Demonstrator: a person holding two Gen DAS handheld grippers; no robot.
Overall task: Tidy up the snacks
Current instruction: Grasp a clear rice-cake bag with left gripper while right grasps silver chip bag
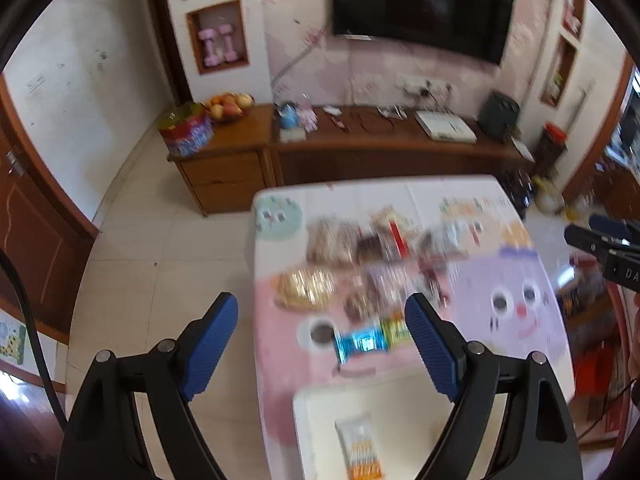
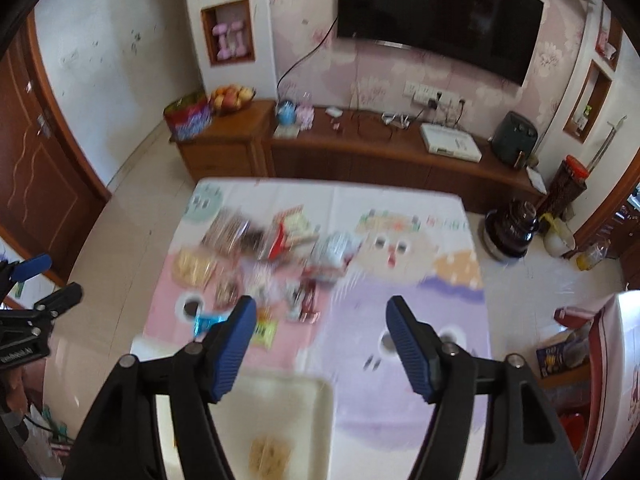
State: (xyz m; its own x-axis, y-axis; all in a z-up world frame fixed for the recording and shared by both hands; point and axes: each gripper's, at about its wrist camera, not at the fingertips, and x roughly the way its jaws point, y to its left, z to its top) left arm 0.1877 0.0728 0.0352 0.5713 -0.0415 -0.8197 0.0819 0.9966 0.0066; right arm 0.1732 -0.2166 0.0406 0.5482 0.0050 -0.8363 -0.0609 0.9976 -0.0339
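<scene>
One snack (image 1: 360, 446) lies in the tray (image 1: 404, 404), the pile (image 1: 360, 264) waits, and both grippers (image 1: 322, 344) (image 2: 320, 344) hang spread and empty.

Snacks lying in front of me, most loose, one in the tray.

I am looking down at a blurred heap of snack packets (image 1: 360, 264) sitting mid-table: a golden bag (image 1: 306, 288) at its left, a shiny blue wrapper (image 1: 362, 342) nearest me. An orange-and-white packet (image 1: 360, 448) is lying flat in the white tray (image 1: 404, 404) at the near edge.
</scene>
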